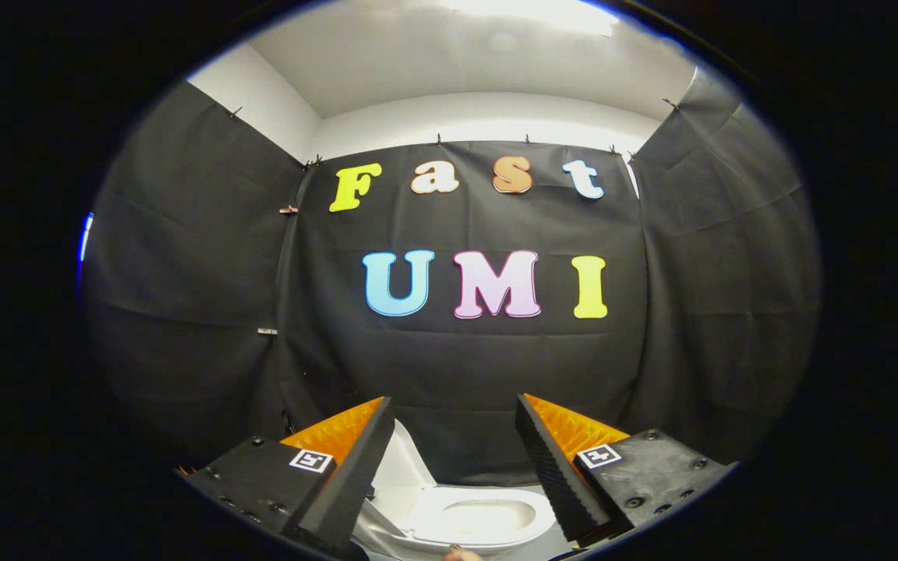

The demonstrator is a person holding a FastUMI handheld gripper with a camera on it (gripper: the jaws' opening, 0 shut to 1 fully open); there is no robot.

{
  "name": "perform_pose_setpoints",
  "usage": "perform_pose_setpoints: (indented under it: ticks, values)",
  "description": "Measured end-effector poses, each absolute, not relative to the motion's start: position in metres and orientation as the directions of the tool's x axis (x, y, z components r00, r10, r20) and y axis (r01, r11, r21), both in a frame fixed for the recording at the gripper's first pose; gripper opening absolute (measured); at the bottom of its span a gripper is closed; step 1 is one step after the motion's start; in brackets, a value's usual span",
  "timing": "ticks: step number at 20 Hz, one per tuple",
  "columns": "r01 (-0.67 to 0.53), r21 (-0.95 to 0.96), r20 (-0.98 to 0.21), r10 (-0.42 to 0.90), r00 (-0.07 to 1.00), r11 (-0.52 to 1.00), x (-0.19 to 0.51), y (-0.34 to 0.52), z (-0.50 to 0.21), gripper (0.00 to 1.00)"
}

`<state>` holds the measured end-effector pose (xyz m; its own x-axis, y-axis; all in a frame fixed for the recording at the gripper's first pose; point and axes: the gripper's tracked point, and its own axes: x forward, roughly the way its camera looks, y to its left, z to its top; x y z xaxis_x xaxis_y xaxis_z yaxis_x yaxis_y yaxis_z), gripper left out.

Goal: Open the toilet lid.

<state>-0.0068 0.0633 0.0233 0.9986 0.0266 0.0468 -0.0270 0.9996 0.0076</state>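
A white toilet [488, 538] sits low down, seen between and below my two fingers. Its bowl is uncovered and the oval seat rim shows. The white lid [401, 467] stands raised on the bowl's left side, partly hidden behind my left finger. My gripper [453, 401] is open and held above the toilet, with a wide gap between the fingers and nothing in it. Neither finger touches the lid or the seat.
Black cloth walls close the booth behind the toilet and on both sides. A white ceiling with a light runs overhead. A person's fingertip [461, 553] shows just in front of the bowl.
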Motion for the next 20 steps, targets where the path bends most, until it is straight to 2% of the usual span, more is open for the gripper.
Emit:
perform_pose_setpoints:
  ticks: [20]
  values:
    - [-0.028, 0.015, 0.060, 0.027, 0.998, 1.000, -0.0126, 0.0635, 0.0295, 0.98]
